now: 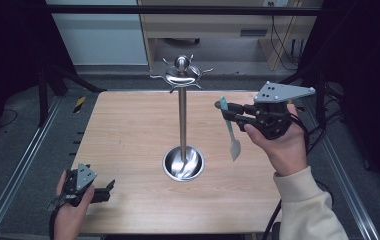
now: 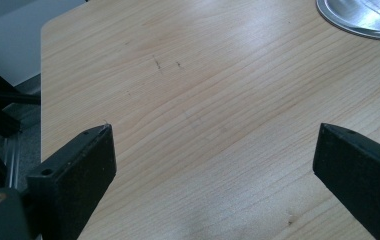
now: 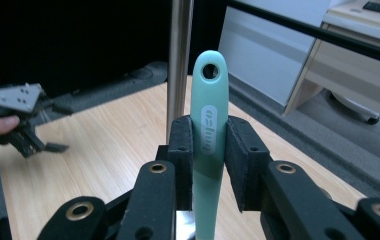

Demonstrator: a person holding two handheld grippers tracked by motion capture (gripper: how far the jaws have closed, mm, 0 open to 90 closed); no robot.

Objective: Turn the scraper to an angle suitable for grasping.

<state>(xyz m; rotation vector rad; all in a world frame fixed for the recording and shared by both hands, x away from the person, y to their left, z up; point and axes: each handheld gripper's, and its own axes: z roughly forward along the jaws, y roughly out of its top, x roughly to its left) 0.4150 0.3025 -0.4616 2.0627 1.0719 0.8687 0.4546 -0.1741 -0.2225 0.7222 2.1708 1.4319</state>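
High view, right gripper [image 1: 221,111]: black two-jaw tool with grey three-cornered plate on top, held in the person's right hand [image 1: 278,145] above the right part of the light wooden table [image 1: 128,135]; jaws point toward the stand.
High view, held thing: mint-green plastic-handled spatula with pale blade [image 1: 230,129], clamped at the upper handle between the jaws; handle end sticks up just past them, blade hangs below, tilted slightly, off the tabletop.
High view, stand: polished steel hanging rack with upright pole, round dish base and hooked crown on top [image 1: 182,120], just past the jaw tips of the right gripper, near the spatula, not touching as far as I can tell.
High view, left gripper [image 1: 109,187]: low at the near left table corner in the left hand [image 1: 70,210], well apart from the stand; gap between jaws hard to read here.
Left gripper view, jaws: spread wide, nothing between them, bare wood under the gap.
Left gripper view, stand base [image 2: 363,17]: steel rim ahead of the jaws, up beyond the right-hand jaw.
Right gripper view, jaws: closed on the spatula handle [image 3: 209,135], pads pressing both sides; hanging hole rises above the jaw tips.
Right gripper view, pole [image 3: 179,55]: directly behind the jaws, just beside the handle top.
Right gripper view, other gripper [image 3: 53,147]: far off, beyond the left-hand jaw, over the table.
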